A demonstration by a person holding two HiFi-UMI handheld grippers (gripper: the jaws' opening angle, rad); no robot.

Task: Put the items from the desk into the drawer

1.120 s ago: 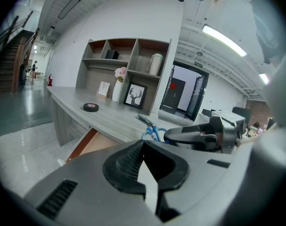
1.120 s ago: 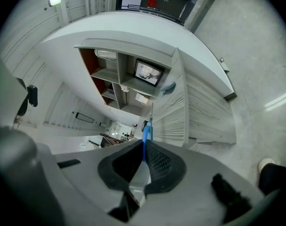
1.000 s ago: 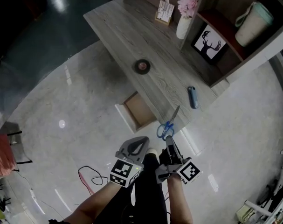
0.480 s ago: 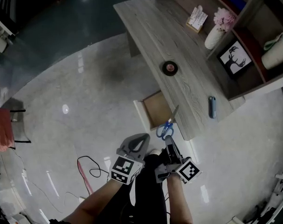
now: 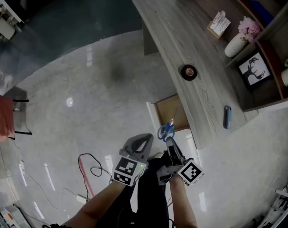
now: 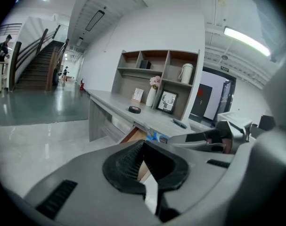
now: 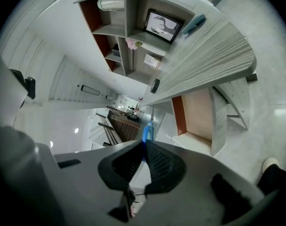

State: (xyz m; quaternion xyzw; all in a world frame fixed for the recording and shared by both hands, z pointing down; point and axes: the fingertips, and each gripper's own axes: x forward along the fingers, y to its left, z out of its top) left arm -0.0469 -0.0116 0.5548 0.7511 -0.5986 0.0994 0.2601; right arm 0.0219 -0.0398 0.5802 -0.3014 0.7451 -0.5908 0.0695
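My right gripper (image 5: 170,143) is shut on the blue handles of a pair of scissors (image 5: 166,129), whose blades point out over the front of the open wooden drawer (image 5: 168,109). In the right gripper view the blue handle (image 7: 146,132) sits between the pads. My left gripper (image 5: 144,138) hangs beside it on the left, shut with nothing in it (image 6: 142,145). On the grey desk (image 5: 172,27) lie a black tape roll (image 5: 189,72) and a blue pen-like tool (image 5: 227,117).
The shelf unit behind the desk holds a card stand (image 5: 218,23), a white vase of pink flowers (image 5: 241,39) and a framed deer picture (image 5: 254,69). A red cable (image 5: 84,172) trails on the glossy floor at the left. My legs are directly below the grippers.
Both grippers have shifted sideways along the desk front. The scissors, earlier over the desk's corner, now hang by the open drawer. The desk has slid toward the right of the head view.
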